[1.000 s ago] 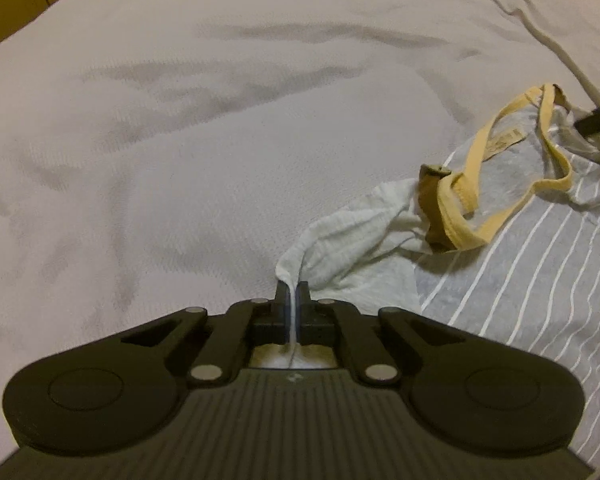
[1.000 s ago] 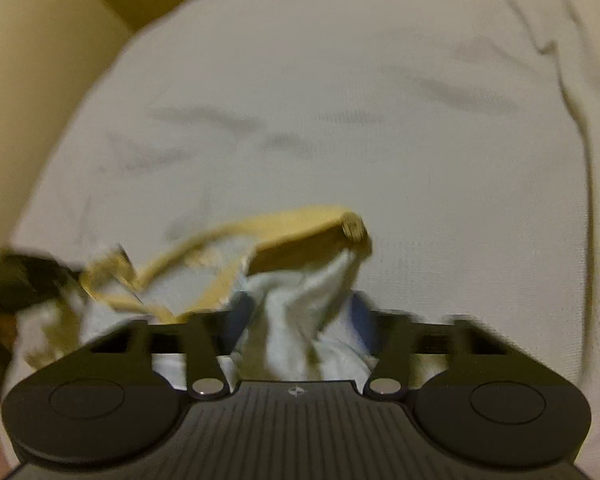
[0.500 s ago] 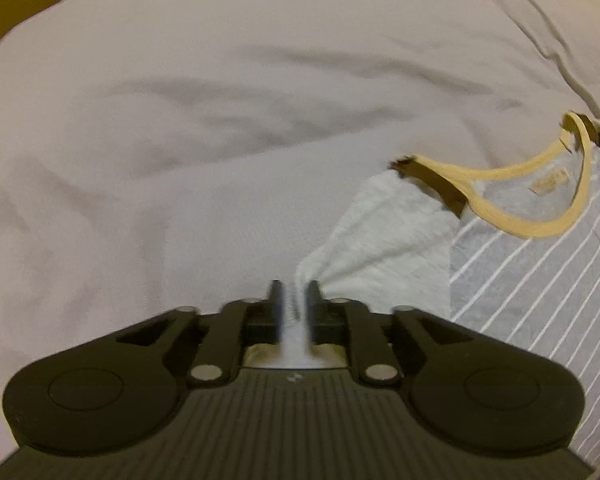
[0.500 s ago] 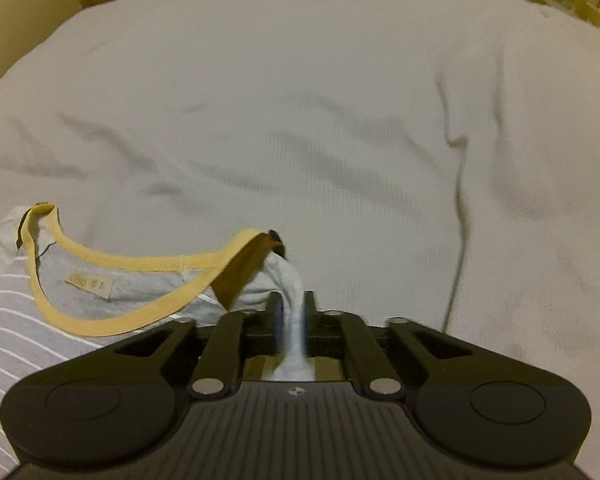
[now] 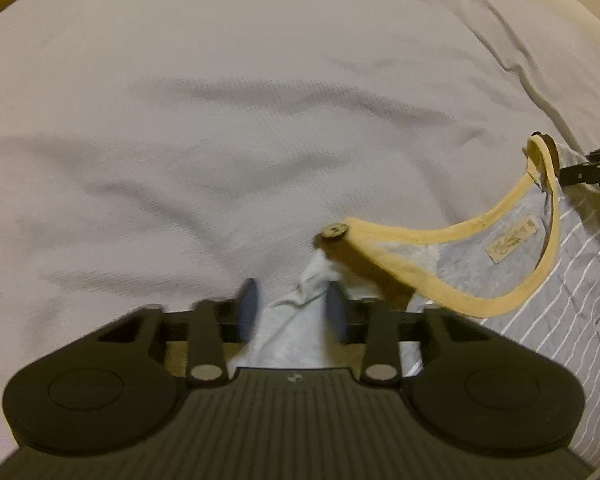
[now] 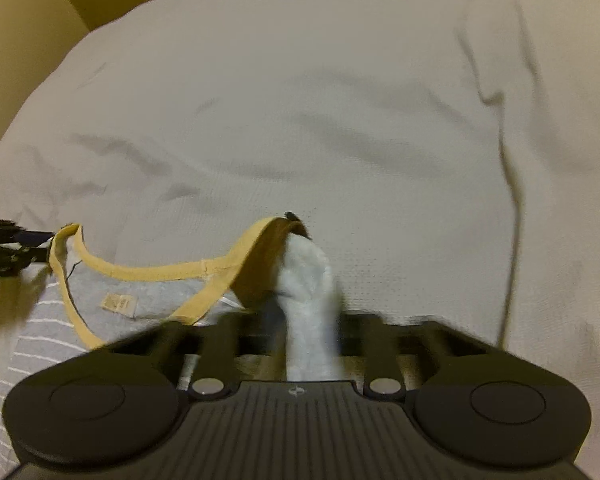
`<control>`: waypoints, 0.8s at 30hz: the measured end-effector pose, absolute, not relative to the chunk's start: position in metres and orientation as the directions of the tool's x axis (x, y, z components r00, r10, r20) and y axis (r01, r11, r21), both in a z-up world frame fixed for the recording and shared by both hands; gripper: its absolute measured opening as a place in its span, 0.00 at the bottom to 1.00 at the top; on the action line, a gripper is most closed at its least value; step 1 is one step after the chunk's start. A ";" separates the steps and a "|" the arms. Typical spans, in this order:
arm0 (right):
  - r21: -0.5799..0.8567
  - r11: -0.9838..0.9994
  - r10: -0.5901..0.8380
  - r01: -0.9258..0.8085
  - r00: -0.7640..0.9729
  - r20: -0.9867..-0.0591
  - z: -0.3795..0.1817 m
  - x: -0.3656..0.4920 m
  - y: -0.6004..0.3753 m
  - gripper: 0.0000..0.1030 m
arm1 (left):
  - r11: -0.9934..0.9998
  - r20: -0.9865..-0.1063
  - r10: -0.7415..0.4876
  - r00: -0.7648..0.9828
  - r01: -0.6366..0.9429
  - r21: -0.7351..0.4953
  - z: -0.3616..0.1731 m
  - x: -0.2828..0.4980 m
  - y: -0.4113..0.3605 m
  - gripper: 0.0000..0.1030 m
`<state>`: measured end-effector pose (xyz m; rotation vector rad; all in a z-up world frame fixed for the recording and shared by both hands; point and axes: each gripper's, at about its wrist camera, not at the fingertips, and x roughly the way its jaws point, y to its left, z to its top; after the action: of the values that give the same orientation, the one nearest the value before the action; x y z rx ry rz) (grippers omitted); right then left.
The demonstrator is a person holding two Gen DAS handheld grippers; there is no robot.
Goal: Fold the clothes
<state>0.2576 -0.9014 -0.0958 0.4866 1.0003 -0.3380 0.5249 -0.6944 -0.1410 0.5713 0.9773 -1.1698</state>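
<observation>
My grey striped shirt (image 5: 540, 280) with its yellow collar (image 5: 460, 236) lies on the bed (image 5: 220, 120), collar pointing away. My left gripper (image 5: 292, 308) is spread around its white sleeve (image 5: 296, 328); the right gripper (image 6: 308, 320) is too blurred to tell.

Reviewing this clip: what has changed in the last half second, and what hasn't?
Both grippers opened. The left gripper, shut on the shirt's white sleeve half a second ago, now has its fingers apart with the cloth loose between them. The right gripper has likewise spread around the other sleeve, though blur hides any contact. The striped shirt still lies on the white bedspread, collar open.
</observation>
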 end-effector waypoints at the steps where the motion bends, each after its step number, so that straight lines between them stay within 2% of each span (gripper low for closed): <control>1: 0.219 0.853 -0.077 0.474 0.529 -0.845 -0.088 0.256 -0.900 0.01 | 0.325 -0.849 -0.519 0.099 0.941 -0.089 -0.135 0.524 -0.692 0.00; 4: 0.179 0.871 -0.146 0.457 0.590 -0.794 -0.064 0.253 -0.899 0.01 | 0.343 -0.815 -0.554 0.171 0.939 -0.036 -0.124 0.523 -0.685 0.00; 7: 0.162 0.878 -0.134 0.450 0.557 -0.820 -0.067 0.258 -0.907 0.16 | 0.348 -0.839 -0.514 0.180 0.937 -0.011 -0.134 0.525 -0.688 0.01; 10: 0.183 0.854 -0.139 0.487 0.552 -0.822 -0.060 0.241 -0.917 0.17 | 0.384 -0.852 -0.489 0.188 0.923 -0.017 -0.138 0.530 -0.686 0.09; 12: 0.178 0.844 -0.176 0.506 0.574 -0.799 -0.046 0.219 -0.920 0.24 | 0.406 -0.843 -0.497 0.207 0.914 -0.015 -0.132 0.532 -0.682 0.19; 14: 0.159 0.836 -0.216 0.526 0.581 -0.785 -0.034 0.195 -0.921 0.38 | 0.435 -0.829 -0.507 0.237 0.900 -0.009 -0.124 0.533 -0.675 0.28; 17: 0.165 0.810 -0.236 0.563 0.570 -0.787 -0.025 0.151 -0.919 0.50 | 0.477 -0.811 -0.522 0.265 0.878 -0.020 -0.111 0.531 -0.661 0.29; 22: 0.245 0.780 -0.162 0.575 0.565 -0.809 -0.028 0.098 -0.896 0.54 | 0.480 -0.812 -0.519 0.269 0.877 -0.016 -0.105 0.510 -0.647 0.30; 24: 0.228 0.818 -0.122 0.528 0.547 -0.828 -0.035 0.092 -0.876 0.54 | 0.470 -0.821 -0.509 0.257 0.883 -0.015 -0.106 0.503 -0.640 0.31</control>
<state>0.0917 -0.8764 -0.0348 0.4911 0.9183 -0.4039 0.5029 -0.6402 -0.1056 0.5077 0.8734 -1.0006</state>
